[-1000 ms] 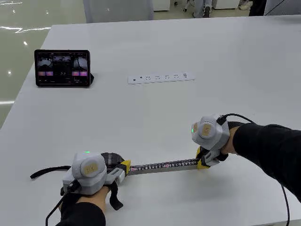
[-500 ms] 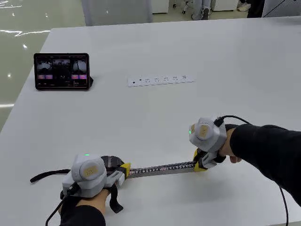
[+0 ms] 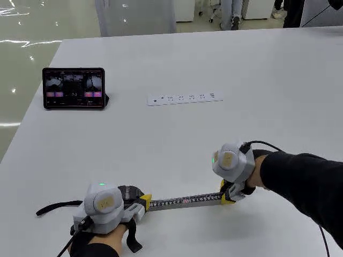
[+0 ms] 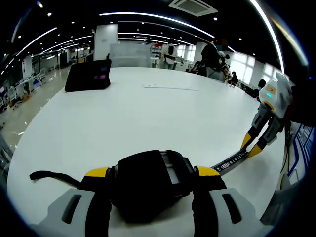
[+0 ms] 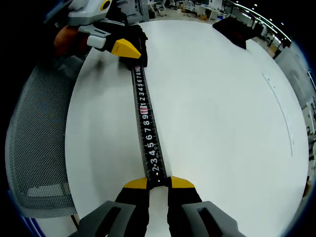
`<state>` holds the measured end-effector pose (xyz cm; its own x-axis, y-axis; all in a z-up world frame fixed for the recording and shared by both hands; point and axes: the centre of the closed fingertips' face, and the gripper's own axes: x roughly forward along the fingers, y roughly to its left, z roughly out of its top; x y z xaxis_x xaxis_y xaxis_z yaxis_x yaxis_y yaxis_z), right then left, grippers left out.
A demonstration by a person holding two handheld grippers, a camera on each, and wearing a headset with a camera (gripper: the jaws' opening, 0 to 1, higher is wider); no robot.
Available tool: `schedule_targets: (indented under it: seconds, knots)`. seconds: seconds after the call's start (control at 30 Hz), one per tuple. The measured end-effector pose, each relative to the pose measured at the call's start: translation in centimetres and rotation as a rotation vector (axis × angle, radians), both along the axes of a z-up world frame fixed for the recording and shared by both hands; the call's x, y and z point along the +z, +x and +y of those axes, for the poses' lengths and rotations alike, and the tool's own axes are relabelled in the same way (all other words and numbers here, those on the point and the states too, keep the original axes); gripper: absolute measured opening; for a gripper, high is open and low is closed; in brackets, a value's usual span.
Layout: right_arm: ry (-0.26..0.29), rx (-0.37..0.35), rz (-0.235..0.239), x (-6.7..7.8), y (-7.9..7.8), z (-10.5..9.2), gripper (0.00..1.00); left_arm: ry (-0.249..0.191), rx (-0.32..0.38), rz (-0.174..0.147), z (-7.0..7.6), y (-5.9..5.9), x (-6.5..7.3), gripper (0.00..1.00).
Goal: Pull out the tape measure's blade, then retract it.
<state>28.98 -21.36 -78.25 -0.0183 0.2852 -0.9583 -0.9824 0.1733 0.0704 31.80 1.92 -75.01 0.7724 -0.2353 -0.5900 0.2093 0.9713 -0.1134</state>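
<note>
The black tape measure case (image 4: 150,180) sits between the yellow-tipped jaws of my left gripper (image 3: 140,202), which is shut on it near the table's front edge. A black wrist strap (image 3: 53,207) trails from the case to the left. The numbered blade (image 3: 185,201) runs out to the right along the white table (image 3: 214,59). My right gripper (image 3: 226,195) is shut on the blade's end (image 5: 157,178). In the right gripper view the blade (image 5: 145,128) stretches away to the case (image 5: 132,39) at the top. In the left gripper view the right gripper (image 4: 253,145) shows at the right.
A tablet (image 3: 74,88) stands propped at the back left of the table. A white power strip (image 3: 185,98) lies flat behind the grippers. A mesh chair (image 5: 39,148) is beside the table's near edge. People stand far off beyond the table.
The right gripper has drawn slightly nearer the left one, so a little less blade shows. The left gripper still clamps the case. The head camera tipped, shifting the whole picture.
</note>
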Motion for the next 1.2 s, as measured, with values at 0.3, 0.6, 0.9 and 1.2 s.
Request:
schedule_targets:
  seconds: [0.3, 0.6, 0.9, 1.2]
  knots:
    - [-0.005, -0.014, 0.008, 0.1, -0.1, 0.6, 0.1, -0.003, 0.0, -0.002, 0.0, 0.0, 0.0, 0.63]
    - [0.01, -0.02, 0.001, 0.0, 0.0, 1.2, 0.1, -0.003, 0.0, 0.0, 0.0, 0.0, 0.0, 0.63]
    - [0.015, -0.016, 0.003, 0.0, 0.0, 1.8, 0.1, -0.004, -0.001, 0.015, 0.0, 0.0, 0.0, 0.63]
    - [0.021, -0.002, -0.009, 0.0, 0.0, 2.3, 0.1, -0.003, -0.001, 0.013, 0.0, -0.1, 0.0, 0.63]
